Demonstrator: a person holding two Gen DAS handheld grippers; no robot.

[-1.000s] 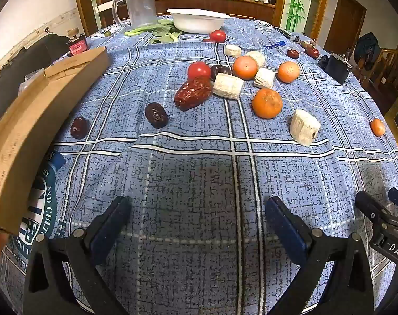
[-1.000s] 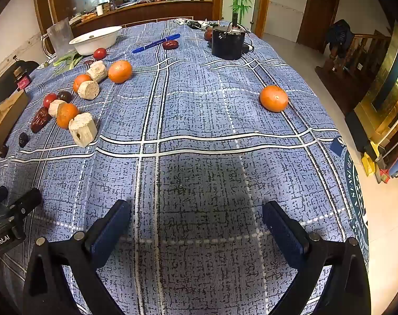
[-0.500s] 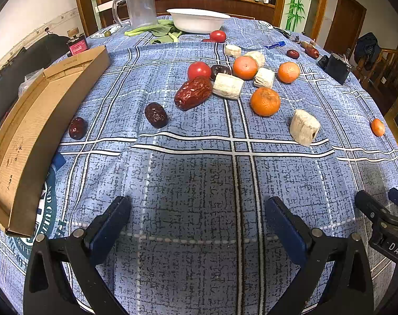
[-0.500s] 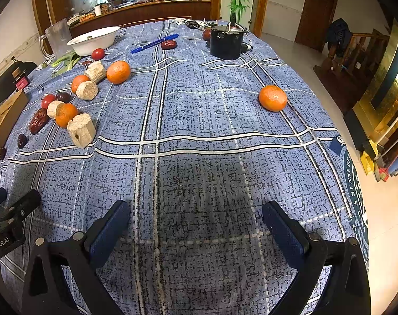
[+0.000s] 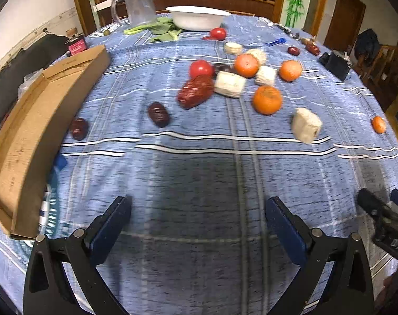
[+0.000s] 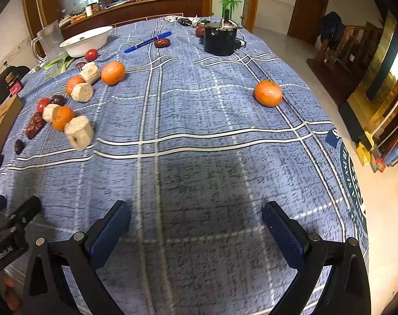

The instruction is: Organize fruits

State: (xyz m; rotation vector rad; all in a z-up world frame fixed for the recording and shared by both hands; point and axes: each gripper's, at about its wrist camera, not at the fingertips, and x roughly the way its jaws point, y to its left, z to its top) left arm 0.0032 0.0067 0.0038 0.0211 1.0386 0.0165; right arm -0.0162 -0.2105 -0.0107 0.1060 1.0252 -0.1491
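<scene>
Fruits are lying scattered on the blue plaid tablecloth (image 5: 199,183), and we are holding both grippers low at its near edge, each with fingers spread wide and empty. Ahead of our left gripper (image 5: 199,223) we are seeing the wrinkled dark red date (image 5: 159,114), lying up and to the left of the fingers, its long axis slanting away from us, with the shallow brown cardboard tray (image 5: 36,131) close on its left. Our right gripper (image 6: 196,225) is facing a lone round orange tangerine (image 6: 268,93), well apart, ahead and to the right. We judge the left gripper nearer the main cluster.
</scene>
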